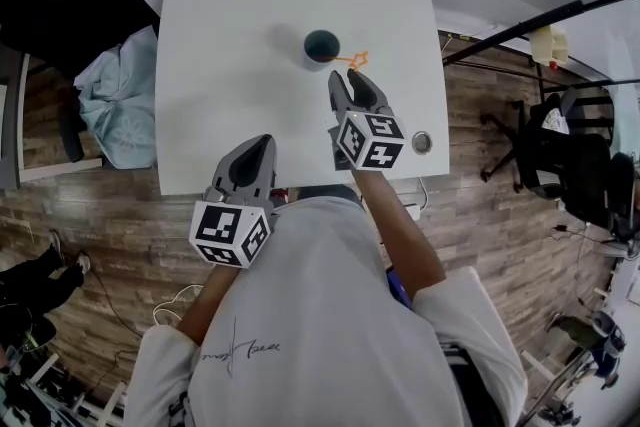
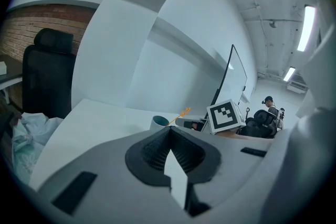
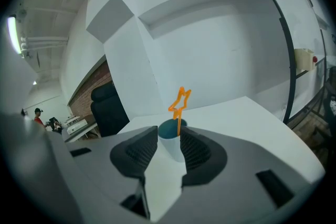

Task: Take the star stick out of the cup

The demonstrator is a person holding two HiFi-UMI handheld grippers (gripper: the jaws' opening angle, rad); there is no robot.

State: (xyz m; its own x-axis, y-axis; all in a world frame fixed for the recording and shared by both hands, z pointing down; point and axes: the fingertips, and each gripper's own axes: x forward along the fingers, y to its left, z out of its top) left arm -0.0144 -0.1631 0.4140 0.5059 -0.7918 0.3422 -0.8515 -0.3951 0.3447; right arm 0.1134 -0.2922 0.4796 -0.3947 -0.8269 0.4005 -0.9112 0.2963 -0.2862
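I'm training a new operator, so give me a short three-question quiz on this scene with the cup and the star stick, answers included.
1. True or false: the star stick stands in the cup.
2. The right gripper has its jaws: A apart, B shut on the stick, C shut on the cup.
3. Fill in: the ___ gripper's jaws are together.
Key: 1 true; 2 A; 3 left gripper.

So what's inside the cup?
An orange star stick stands in the cup, leaning towards the rim, with its star poking out above. The cup's wall hides the stick's lower end, and the dark inside is too dim to show anything else.
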